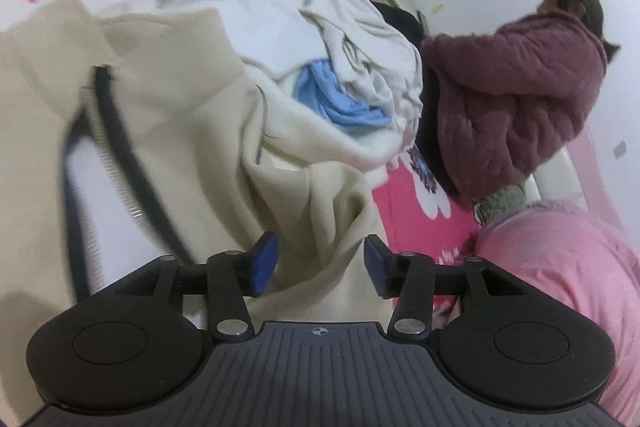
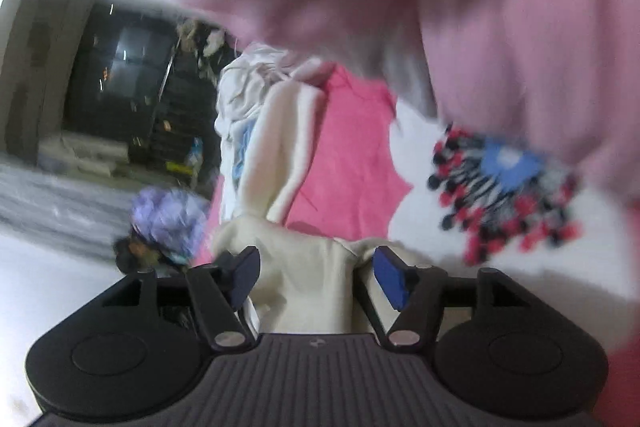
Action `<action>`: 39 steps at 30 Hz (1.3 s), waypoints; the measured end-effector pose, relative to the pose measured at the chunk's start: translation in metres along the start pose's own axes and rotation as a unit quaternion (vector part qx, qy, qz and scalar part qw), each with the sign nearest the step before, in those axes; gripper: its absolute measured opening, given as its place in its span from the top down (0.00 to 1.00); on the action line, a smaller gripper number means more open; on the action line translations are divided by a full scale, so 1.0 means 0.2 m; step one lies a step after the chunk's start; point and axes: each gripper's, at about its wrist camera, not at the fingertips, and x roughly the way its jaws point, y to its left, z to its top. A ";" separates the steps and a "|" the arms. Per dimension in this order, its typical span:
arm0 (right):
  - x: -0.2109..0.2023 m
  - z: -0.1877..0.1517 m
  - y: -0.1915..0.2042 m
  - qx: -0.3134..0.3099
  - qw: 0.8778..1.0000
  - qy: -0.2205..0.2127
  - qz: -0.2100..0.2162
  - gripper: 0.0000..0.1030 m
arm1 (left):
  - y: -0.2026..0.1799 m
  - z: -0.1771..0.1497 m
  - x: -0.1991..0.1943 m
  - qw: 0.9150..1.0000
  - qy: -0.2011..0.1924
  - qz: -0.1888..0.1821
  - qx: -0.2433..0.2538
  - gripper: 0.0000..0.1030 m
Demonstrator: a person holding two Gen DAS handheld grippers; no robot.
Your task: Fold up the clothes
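- Two hand-held grippers, both gaping wide: my left hand-held gripper (image 1: 322, 265) has its blue pads well apart with cream cloth lying between them, unpinched; my right hand-held gripper (image 2: 316, 277) also stands open around a ridge of the same cream garment (image 2: 308, 287).
- That cream garment (image 1: 168, 131), with a dark zip, lies rumpled on the bed (image 1: 416, 223), so I judge the fold has barely begun.
- Next I need both pads closed on an edge or corner, then the cloth pulled flat.
- Farther off sits a heap of white and blue clothes (image 1: 344, 67), and a person in a maroon jacket (image 1: 516, 103).
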 end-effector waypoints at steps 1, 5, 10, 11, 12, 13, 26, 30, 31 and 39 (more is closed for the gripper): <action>-0.05 -0.01 0.02 -0.021 0.999 0.008 -0.025 0.36 | -0.02 -0.01 -0.06 1.000 -0.004 0.011 0.004 0.50; -0.20 -0.11 0.04 -0.110 0.983 0.059 -0.131 0.38 | -0.16 -0.14 -0.25 0.996 0.020 0.067 0.064 0.49; -0.30 -0.30 0.04 -0.229 0.949 0.108 -0.188 0.48 | -0.45 -0.59 -0.31 0.965 0.119 0.067 0.224 0.49; -0.33 -0.35 0.06 -0.267 0.938 0.112 -0.193 0.49 | -0.51 -0.71 -0.30 0.955 0.139 0.063 0.253 0.49; -0.35 -0.41 0.07 -0.304 0.925 0.116 -0.197 0.50 | -0.54 -0.81 -0.30 0.946 0.154 0.064 0.278 0.50; -0.35 -0.45 0.10 -0.342 0.911 0.117 -0.200 0.52 | -0.58 -0.91 -0.29 0.937 0.167 0.066 0.301 0.50; -0.48 -0.79 0.18 -0.570 0.793 0.115 -0.181 0.53 | -0.70 -1.54 -0.07 0.798 0.221 0.170 0.535 0.56; -0.47 -0.88 0.16 -0.651 0.732 0.120 -0.159 0.53 | -0.70 -1.53 -0.09 0.799 0.230 0.171 0.528 0.58; -0.46 -0.91 0.17 -0.673 0.715 0.122 -0.146 0.54 | -0.71 -1.53 -0.11 0.799 0.232 0.170 0.528 0.58; -0.35 -1.08 0.24 -0.785 0.599 0.157 -0.023 0.55 | -0.55 -1.43 -0.32 0.913 0.222 0.145 0.310 0.57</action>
